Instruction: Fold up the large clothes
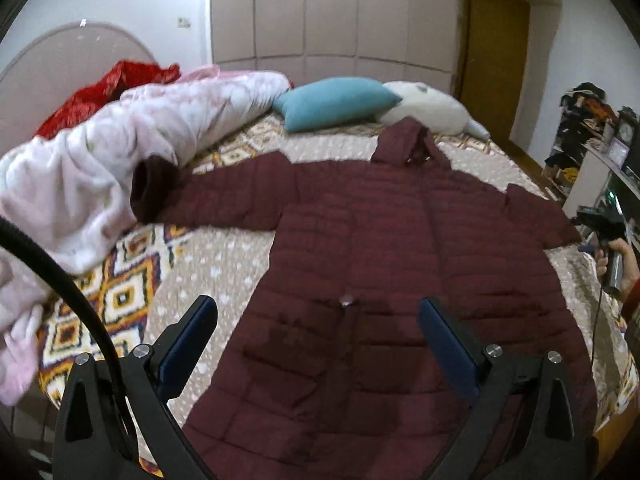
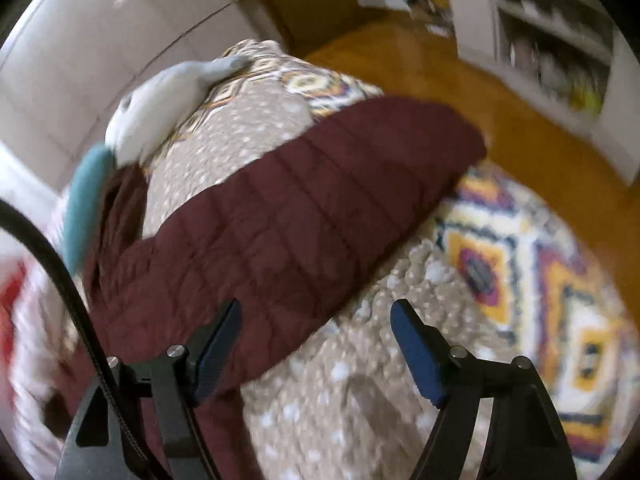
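A long maroon quilted coat [image 1: 360, 248] lies spread flat on the bed, hood toward the pillows, both sleeves stretched out sideways. My left gripper [image 1: 318, 312] hangs open above the coat's lower front, with nothing between its blue pads. In the left wrist view the right gripper [image 1: 600, 220] shows at the far right in a hand, beyond the coat's right sleeve end. In the right wrist view, which is blurred, my right gripper [image 2: 316, 316] is open just over the lower edge of that maroon sleeve [image 2: 304, 216], holding nothing.
The patterned bedspread [image 1: 224, 264] covers the bed. A bunched pink-white duvet [image 1: 132, 136] and a red cloth [image 1: 116, 84] lie at the left. A teal pillow [image 1: 336, 102] and a white pillow [image 1: 432, 106] sit at the head. Shelves [image 2: 556, 40] and wooden floor [image 2: 520, 120] lie right of the bed.
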{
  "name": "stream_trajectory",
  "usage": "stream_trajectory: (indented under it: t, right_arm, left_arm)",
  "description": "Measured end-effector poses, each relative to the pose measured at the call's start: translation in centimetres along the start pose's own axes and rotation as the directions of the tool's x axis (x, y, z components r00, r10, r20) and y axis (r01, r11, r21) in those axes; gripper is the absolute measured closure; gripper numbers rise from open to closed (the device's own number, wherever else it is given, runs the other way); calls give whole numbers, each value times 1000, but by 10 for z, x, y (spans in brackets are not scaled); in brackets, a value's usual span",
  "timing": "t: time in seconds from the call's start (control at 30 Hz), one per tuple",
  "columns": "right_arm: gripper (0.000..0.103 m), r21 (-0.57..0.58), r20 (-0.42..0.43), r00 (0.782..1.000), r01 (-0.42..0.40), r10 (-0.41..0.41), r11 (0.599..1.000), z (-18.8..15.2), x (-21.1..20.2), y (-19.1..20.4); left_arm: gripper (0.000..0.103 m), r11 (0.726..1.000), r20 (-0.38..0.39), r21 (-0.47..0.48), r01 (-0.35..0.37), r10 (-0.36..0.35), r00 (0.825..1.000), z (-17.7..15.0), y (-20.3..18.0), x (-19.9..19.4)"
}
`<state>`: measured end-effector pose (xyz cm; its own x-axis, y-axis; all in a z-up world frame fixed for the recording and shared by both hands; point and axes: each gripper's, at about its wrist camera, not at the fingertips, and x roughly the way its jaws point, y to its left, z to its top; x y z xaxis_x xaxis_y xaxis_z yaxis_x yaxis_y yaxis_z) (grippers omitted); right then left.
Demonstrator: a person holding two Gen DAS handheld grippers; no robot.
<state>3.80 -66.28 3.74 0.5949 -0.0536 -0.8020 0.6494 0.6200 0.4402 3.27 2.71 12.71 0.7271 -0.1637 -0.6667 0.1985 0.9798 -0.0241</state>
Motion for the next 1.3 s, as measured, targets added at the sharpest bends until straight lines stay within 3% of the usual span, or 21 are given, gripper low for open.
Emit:
stream_trajectory:
  t: [0.13,0.27,0.43,0.47,0.53,0.57,0.6,0.67,0.77,0.83,0.87,0.93,1.0,1.07,1.1,1.17,1.23,1.3]
  right_arm:
    - [22,117,11,998,-64,63,991,6,24,-33]
    - [21,156,65,989,-140,131,978,25,32,-45]
    - [26,213,128,982,-166,141,963,58,36,-60]
    - [33,226,133,982,-161,133,961,62,37,-63]
    - [55,267,135,985,-143,110,953,73,41,-70]
    - [76,269,132,987,-130,97,954,74,41,-70]
    - [88,253,136,989,-97,64,963,79,36,-65]
    - [90,184,168,985,-61,30,981,85,23,-45]
    - [91,-81,252,964,111,-87,991,84,-11,29]
    - [92,-290,311,946,186,-92,939,68,-33,97]
    - [92,-354,319,946,183,-66,917,58,-39,119]
    - [92,-525,310,951,154,20,837,22,-52,179]
    - [92,-684,273,958,134,81,717,-27,-56,229]
    - [92,-840,182,976,90,121,536,-97,-47,276]
    - [91,-886,131,985,63,117,460,-128,-37,289]
    - [91,-937,31,996,-1,84,350,-184,-14,301]
    - [85,-961,-34,999,-36,12,273,-228,13,305]
    - [68,-979,-34,999,-25,-40,200,-261,32,302]
  left_arm:
    - [3,999,-21,-11,-44,44,999,-8,1,16]
    - [3,998,-50,-12,-68,67,996,-11,-2,30]
    - [3,996,-75,6,-90,90,993,-13,-10,42]
    - [3,996,-79,8,-92,92,993,-13,-11,44]
    - [3,996,-89,14,-94,94,992,-14,-12,47]
    - [3,995,-92,17,-95,96,991,-15,-12,47]
    - [3,995,-94,19,-97,99,991,-15,-12,48]
    - [3,995,-93,20,-101,102,990,-16,-10,47]
    - [3,994,-80,-4,-107,107,991,-16,-2,42]
    - [3,994,-73,-33,-107,104,992,-16,5,37]
    - [3,993,-71,-46,-107,103,992,-15,9,34]
    - [3,992,-59,-71,-107,103,993,-16,17,27]
    - [3,990,-42,-92,-110,106,993,-16,27,17]
    - [3,987,-24,-113,-117,115,993,-17,36,6]
    - [3,985,-20,-122,-121,120,993,-17,40,3]
    - [3,982,-13,-141,-126,125,992,-18,50,-6]
    - [3,980,-11,-154,-124,124,992,-18,58,-12]
    - [3,980,1,-155,-123,124,992,-18,63,-19]
